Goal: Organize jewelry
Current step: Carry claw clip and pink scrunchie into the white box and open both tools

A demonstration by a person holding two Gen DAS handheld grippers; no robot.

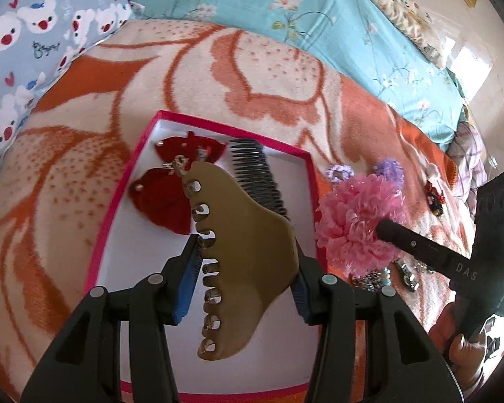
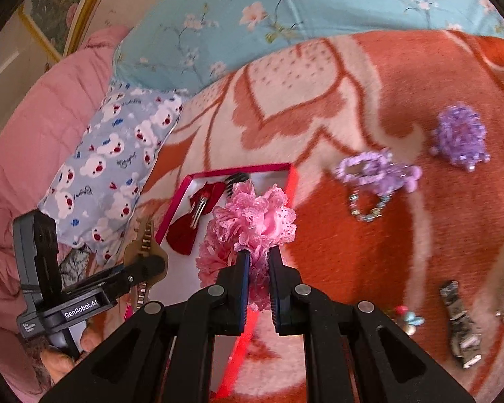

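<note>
A red-rimmed box [image 1: 127, 181] with a white floor lies on the orange blanket. Inside it lie a dark red bow clip [image 1: 164, 198] and a black comb [image 1: 255, 171]. My left gripper [image 1: 247, 255] is shut on a tan claw hair clip [image 1: 242, 255], held above the box. My right gripper [image 2: 259, 255] is shut on a pink lace flower [image 2: 255, 218], over the box's right rim [image 2: 290, 181]. The left wrist view shows that same pink flower [image 1: 356, 221] and a black finger [image 1: 420, 245] of the right gripper beside the box.
On the blanket right of the box lie a purple scrunchie [image 2: 376, 171], a purple bead flower [image 2: 460, 137], a bead bracelet [image 2: 366, 208], a silver clip [image 2: 460, 325] and small charms [image 2: 406, 319]. A bear-print pillow [image 2: 111, 168] and a blue floral quilt [image 2: 285, 10] lie behind.
</note>
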